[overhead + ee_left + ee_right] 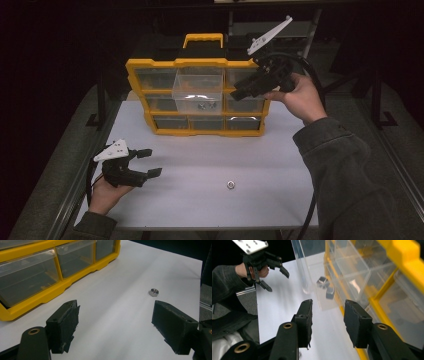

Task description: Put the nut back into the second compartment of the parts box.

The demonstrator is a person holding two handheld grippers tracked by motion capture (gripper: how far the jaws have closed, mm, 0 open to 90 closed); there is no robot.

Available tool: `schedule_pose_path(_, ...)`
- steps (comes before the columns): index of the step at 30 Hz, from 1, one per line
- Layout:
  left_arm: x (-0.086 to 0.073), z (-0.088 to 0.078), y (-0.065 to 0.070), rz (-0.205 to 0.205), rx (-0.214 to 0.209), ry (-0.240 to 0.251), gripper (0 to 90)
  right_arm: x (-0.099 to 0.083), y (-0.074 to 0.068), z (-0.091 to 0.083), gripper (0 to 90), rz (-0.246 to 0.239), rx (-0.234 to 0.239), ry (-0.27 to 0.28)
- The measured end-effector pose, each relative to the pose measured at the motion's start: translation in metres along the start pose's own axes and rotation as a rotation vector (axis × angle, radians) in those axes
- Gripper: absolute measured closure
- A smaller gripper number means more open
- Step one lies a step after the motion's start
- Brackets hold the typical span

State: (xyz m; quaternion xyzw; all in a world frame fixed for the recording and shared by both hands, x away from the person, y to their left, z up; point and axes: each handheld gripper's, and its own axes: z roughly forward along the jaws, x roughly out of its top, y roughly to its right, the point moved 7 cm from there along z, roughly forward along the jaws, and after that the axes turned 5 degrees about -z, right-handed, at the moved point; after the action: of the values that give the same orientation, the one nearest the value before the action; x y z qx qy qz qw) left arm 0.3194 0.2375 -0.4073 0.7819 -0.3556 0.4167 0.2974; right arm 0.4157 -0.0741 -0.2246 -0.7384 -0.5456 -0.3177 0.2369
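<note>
While both grippers' fingers stand spread and empty, the pulled-out clear drawer (197, 90) holds nuts (325, 287) — yellow organizer (150, 63).

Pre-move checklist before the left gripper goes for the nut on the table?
1. Left gripper open, nothing between its jaws: ok.
2. Nut lies free on the table, ahead of the left gripper: ok.
3. Middle drawer of the yellow organizer pulled out to receive it: ok.
4. Right gripper empty, beside the drawer: ok.
5. Drawer holds nuts already: ok.
6. Room left in drawer: cannot tell.
</note>
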Motion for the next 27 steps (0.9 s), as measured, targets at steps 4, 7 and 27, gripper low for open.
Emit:
schedule_pose_path(4,0.000,0.001,0.000,0.000,0.003,0.007,21.1,-0.011,-0.001,0.004,56.5,0.018,0.003,0.001)
schedule_pose_path(7,0.000,0.001,0.000,0.005,0.004,0.004,21.1,-0.018,-0.001,0.007,55.8,0.027,0.004,-0.003)
schedule_pose_path(27,-0.001,0.003,0.000,0.010,0.004,-0.006,20.6,-0.068,-0.004,0.027,51.3,0.100,0.005,0.001)
